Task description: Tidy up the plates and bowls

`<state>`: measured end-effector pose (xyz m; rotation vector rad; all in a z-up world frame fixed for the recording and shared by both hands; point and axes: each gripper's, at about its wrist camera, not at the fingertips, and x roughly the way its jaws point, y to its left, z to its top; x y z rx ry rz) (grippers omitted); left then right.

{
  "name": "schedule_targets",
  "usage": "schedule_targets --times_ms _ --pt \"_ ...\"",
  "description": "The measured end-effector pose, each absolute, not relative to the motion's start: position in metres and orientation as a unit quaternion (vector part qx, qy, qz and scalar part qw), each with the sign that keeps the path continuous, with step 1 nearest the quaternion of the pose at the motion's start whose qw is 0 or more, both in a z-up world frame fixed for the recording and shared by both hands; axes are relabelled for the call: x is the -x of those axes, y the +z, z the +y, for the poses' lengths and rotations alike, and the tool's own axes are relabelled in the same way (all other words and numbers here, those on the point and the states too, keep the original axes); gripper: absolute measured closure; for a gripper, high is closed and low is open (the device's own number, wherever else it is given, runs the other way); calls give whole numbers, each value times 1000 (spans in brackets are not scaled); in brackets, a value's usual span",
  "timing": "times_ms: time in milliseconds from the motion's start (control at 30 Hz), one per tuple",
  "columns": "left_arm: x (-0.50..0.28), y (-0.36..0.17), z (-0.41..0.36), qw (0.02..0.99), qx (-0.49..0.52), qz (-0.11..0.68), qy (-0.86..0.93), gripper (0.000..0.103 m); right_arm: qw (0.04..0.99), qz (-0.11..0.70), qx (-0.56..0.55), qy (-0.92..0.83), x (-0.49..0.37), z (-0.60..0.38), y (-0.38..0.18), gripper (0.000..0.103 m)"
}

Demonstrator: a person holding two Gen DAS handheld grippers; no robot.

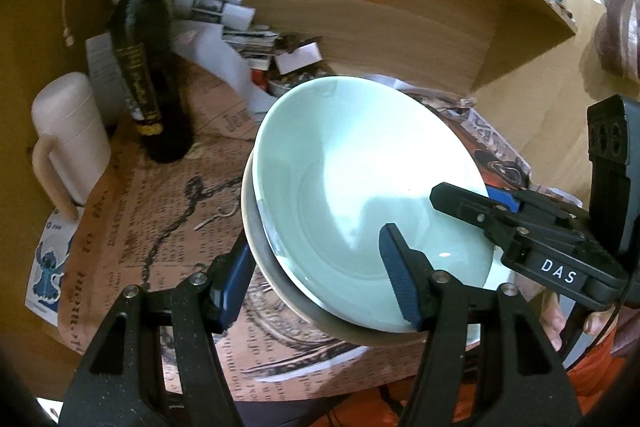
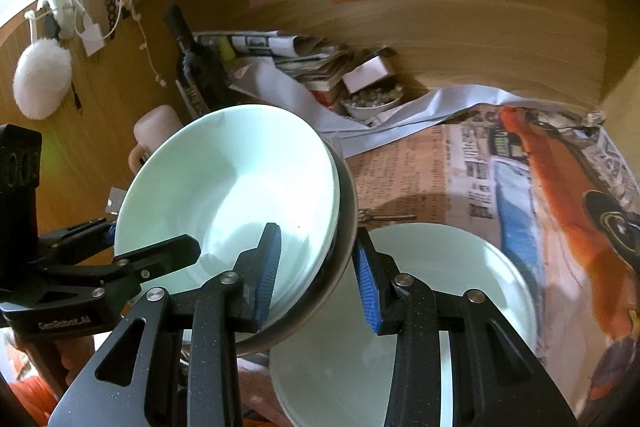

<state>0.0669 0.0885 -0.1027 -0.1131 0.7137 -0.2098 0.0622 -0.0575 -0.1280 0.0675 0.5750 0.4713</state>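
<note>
The left gripper point(image 1: 320, 275) was clamped on the near rim of a stack of two dishes, a pale green bowl point(image 1: 360, 179) nested in a grey-rimmed bowl point(image 1: 276, 283); one blue pad lay inside the green bowl and the other sat outside under the grey rim. The right gripper point(image 2: 320, 279) was clamped on the same stack from the opposite side, one pad inside the green bowl and one against the grey bowl's outer wall; in the left wrist view it reached in from the right edge. The stack was tilted and appeared held clear of the newspaper-covered table point(image 1: 168, 195) between the two grippers; below it, in the right wrist view, a white plate point(image 2: 460, 307) lay on the newspaper. A dark bottle point(image 1: 140, 67) stood at the back left beside a pale pink mug point(image 1: 68, 131); papers and a small filled dish point(image 2: 372, 101) were heaped against the wooden back panel point(image 1: 360, 39), which carried green and orange notes.
</note>
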Motion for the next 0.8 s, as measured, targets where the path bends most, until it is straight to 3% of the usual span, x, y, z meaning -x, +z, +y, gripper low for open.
schedule_targets --times_ms 800 --pt "-63 -108 16 918 24 357 -168 41 946 272 -52 171 -31 -134 -134 70"
